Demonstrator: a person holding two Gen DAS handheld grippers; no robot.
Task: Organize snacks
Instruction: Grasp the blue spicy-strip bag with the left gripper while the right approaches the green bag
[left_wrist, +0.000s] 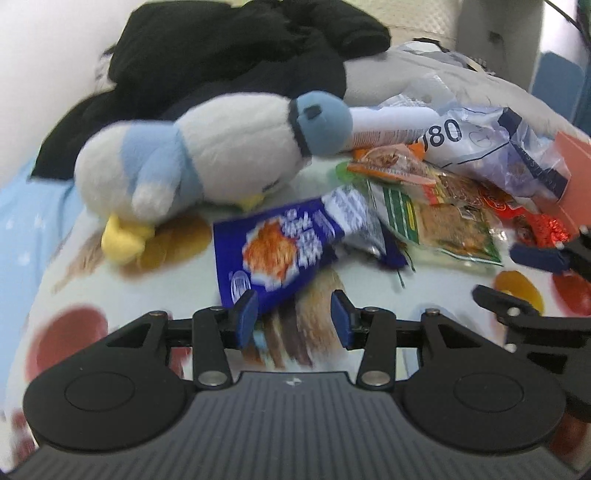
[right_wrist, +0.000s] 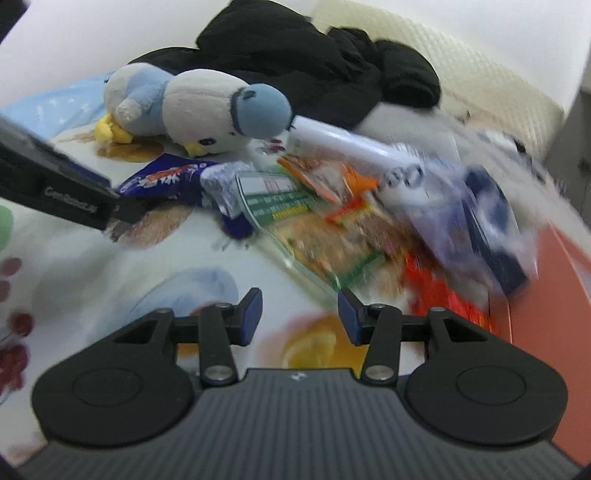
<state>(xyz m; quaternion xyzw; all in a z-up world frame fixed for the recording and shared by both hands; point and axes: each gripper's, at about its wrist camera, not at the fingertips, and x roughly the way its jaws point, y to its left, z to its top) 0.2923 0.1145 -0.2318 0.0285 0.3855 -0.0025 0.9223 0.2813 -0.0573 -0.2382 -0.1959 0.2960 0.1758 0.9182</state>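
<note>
Snack pile on patterned sheet, both tools empty

The left tool (left_wrist: 294, 319) and right tool (right_wrist: 300, 317) were held partly open, with nothing gripped. The blue snack packet (left_wrist: 273, 251) was located just beyond the left tool, right of the plush penguin (left_wrist: 207, 162). The green-edged packet (right_wrist: 325, 236) was located far of the right tool, within the pile.

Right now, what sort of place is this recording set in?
Probably a bedroom, with the snacks spread on a bed: a soft printed sheet, a plush penguin and a heap of black clothing lie around them.
</note>
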